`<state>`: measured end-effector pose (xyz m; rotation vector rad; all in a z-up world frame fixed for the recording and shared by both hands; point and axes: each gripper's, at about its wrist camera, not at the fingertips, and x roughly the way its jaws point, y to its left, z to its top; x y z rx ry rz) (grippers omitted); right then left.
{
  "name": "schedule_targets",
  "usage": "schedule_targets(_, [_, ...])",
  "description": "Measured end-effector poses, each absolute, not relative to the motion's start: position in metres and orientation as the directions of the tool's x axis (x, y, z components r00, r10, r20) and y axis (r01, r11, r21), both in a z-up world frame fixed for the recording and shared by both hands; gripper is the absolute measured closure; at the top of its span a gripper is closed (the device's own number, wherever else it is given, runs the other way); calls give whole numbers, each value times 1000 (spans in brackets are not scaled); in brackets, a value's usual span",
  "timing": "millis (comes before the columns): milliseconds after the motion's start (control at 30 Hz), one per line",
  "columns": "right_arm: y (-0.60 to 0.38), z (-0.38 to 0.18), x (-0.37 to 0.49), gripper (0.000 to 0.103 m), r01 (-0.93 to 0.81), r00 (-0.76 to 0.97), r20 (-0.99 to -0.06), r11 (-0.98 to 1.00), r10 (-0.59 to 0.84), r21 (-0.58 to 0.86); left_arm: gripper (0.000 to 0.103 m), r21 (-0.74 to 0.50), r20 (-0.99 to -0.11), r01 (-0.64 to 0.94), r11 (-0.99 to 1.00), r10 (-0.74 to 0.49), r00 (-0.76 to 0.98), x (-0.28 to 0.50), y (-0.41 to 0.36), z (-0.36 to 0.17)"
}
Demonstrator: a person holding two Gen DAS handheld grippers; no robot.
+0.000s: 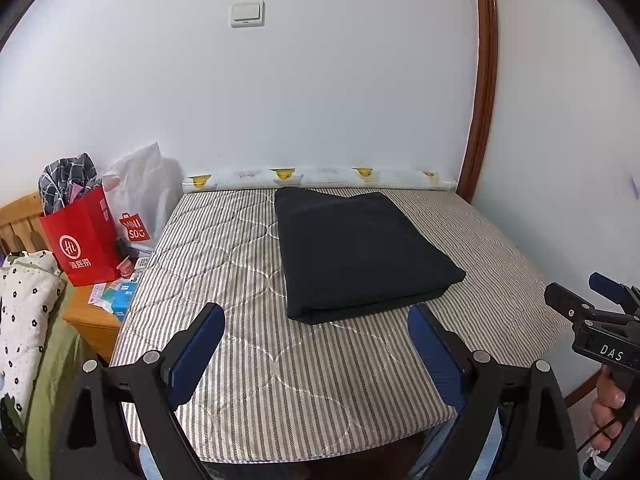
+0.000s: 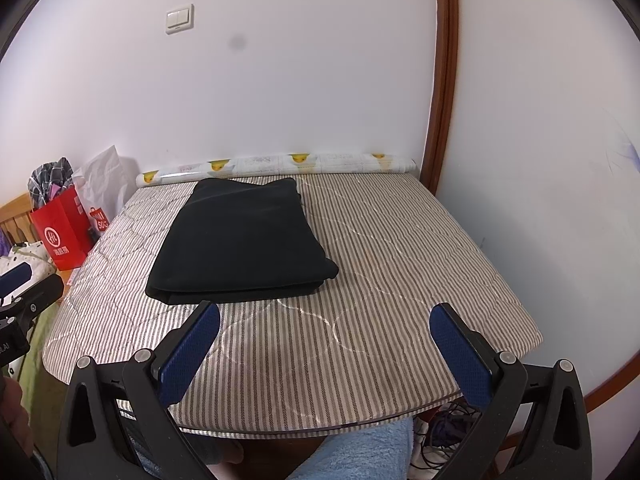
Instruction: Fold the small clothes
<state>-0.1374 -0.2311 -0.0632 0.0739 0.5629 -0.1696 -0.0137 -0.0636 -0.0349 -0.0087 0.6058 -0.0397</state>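
A black garment [image 1: 356, 252] lies folded into a flat rectangle on the striped quilted table top [image 1: 240, 264], toward the back. It also shows in the right wrist view [image 2: 240, 240]. My left gripper [image 1: 316, 316] is open and empty, held just in front of the garment's near edge. My right gripper [image 2: 324, 316] is open and empty, to the right of and in front of the garment. The right gripper also shows at the right edge of the left wrist view [image 1: 580, 292].
A roll of duck-print paper [image 1: 320, 178] lies along the back wall. A red paper bag [image 1: 80, 240] and a white plastic bag [image 1: 144, 196] stand on a wooden nightstand [image 1: 92, 320] at the left. A blue towel [image 2: 360, 456] lies below the front edge.
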Motion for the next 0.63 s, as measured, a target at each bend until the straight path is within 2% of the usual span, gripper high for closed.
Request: schedule_targets(633, [-227, -64, -137, 0, 180, 831, -539, 984, -141, 20, 10, -21, -570, 28, 999, -35, 821, -12, -63, -35])
